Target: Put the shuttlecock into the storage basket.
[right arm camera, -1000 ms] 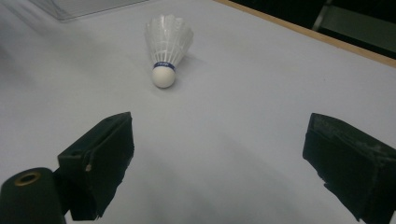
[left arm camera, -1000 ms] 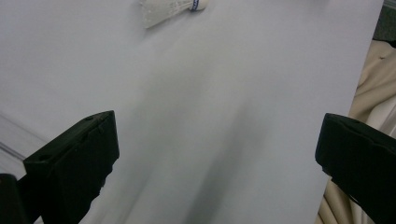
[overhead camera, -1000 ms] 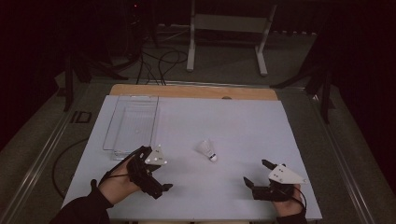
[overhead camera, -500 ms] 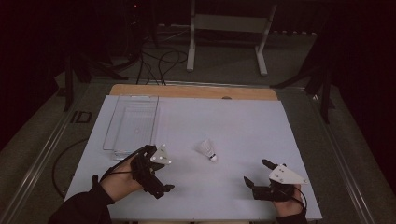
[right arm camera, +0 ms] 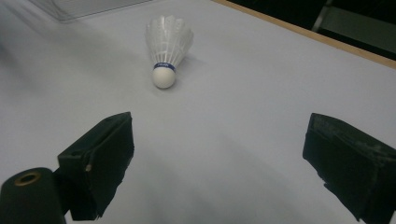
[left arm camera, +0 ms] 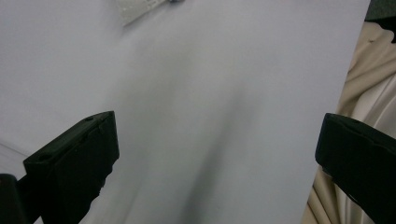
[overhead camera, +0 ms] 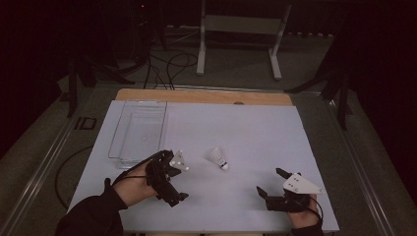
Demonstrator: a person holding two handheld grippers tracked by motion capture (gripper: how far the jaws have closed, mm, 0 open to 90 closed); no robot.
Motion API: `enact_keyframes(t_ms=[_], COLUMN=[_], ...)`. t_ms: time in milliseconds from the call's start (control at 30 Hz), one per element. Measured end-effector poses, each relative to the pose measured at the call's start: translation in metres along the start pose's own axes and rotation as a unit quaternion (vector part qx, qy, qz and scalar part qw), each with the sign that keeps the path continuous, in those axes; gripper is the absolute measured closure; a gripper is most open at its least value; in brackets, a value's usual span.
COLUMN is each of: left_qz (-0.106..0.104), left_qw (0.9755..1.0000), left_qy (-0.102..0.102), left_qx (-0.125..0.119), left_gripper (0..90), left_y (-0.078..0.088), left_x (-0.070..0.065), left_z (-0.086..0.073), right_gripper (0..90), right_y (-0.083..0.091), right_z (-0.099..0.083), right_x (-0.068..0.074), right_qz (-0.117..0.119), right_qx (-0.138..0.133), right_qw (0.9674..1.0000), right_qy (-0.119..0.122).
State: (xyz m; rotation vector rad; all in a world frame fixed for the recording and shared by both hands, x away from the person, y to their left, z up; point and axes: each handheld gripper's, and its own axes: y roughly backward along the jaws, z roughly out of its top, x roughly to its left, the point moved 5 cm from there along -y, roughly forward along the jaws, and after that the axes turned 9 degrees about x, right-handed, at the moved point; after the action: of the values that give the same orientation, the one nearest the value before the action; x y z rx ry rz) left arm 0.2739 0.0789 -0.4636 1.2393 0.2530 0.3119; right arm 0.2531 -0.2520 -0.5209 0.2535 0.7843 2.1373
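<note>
lying on the white table [overhead camera: 246,132], a shuttlecock [overhead camera: 218,158].

Setting: a laboratory or recording studio rigged for manipulation trials, kept dark around a single lit work area. Evidence: a bench [overhead camera: 246,128] covered by a plain white sheet, with a wooden edge showing at its far side; a white metal stand [overhead camera: 239,29] on the floor behind it; black cables [overhead camera: 167,61] trailing loose across the grey carpet; dark tripod-like legs [overhead camera: 81,73] at both sides of the bench; a metal rail [overhead camera: 39,172] along the floor at the left. No domestic furnishings visible.
</note>
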Motion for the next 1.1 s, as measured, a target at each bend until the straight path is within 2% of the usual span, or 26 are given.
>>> enact_keyframes(t_ms=[100,233,367,600,867,967,1100], left_qz=[-0.002,-0.01,-0.023,-0.031,-0.03,-0.023,-0.021], left_qw=[0.9999,0.9996,0.9993,0.9988,0.9986,0.9987,0.999], left_qy=[0.0,-0.002,-0.008,-0.013,-0.022,-0.025,-0.021], left_qx=[0.016,0.026,0.028,0.034,0.037,0.037,0.035], left_gripper=[0.2,0.2,0.2,0.2,0.2,0.2,0.2], left_y=[-0.002,-0.004,-0.006,-0.006,-0.007,-0.007,-0.008], left_x=[0.001,0.003,0.004,0.008,0.011,0.013,0.015], left_z=[0.003,0.005,0.006,0.008,0.016,0.019,0.023], right_gripper=[8.9,8.8,8.8,8.8,8.8,8.8,8.8], right_y=[0.0,0.0,0.0,0.0,0.0,0.0,-0.001], right_z=[0.0,0.0,0.0,0.0,0.0,0.0,0.0], right_x=[0.0,0.0,0.0,0.0,0.001,0.0,0.001], right_qz=[0.001,0.0,-0.001,0.0,0.001,0.002,0.001], right_qx=[0.0,-0.001,-0.002,-0.001,0.001,0.001,0.001], right_qw=[1.0,1.0,1.0,1.0,1.0,1.0,1.0], right_qy=[-0.001,0.0,0.0,0.0,0.001,0.0,0.0])
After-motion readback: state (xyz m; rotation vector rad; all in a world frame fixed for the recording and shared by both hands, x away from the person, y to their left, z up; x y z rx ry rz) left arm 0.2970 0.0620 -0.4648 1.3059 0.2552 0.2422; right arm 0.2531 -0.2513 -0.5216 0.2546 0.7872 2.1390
